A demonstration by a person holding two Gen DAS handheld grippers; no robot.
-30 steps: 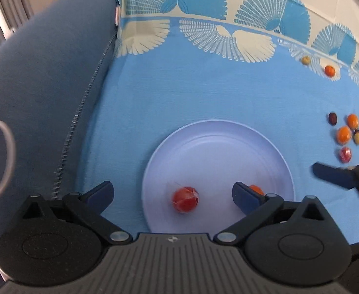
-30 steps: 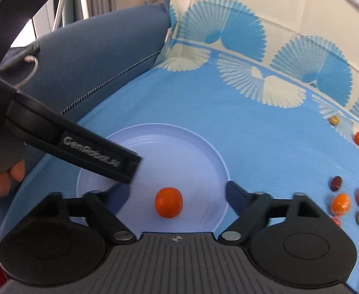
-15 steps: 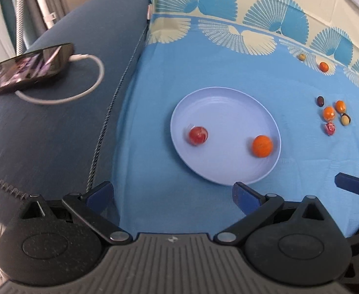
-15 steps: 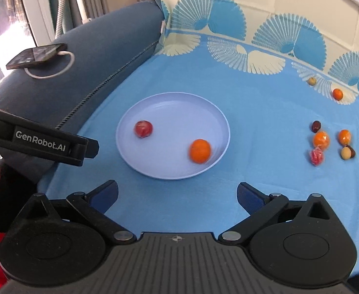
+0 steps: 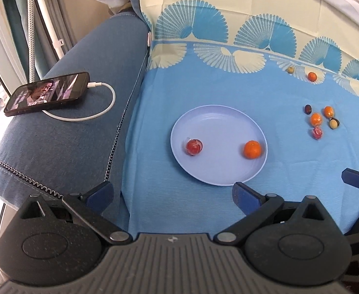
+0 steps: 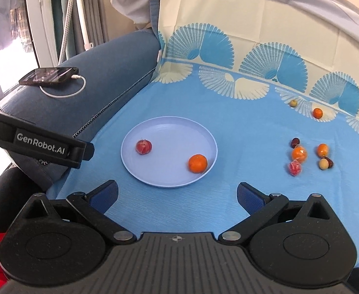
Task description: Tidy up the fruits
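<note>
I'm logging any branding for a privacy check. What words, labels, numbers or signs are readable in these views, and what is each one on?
"GenRobot.AI": white letters on the side of the left gripper, seen in the right wrist view.
The phone has its screen lit with a picture, but no text on it can be read.
The plate, the fruits and the patterned cloth carry no lettering.

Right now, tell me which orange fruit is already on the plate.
The biggest orange fruit, lying inside the lilac plate near its right rim, across from the red fruit. The other three orange fruits lie loose on the blue cloth.
</note>
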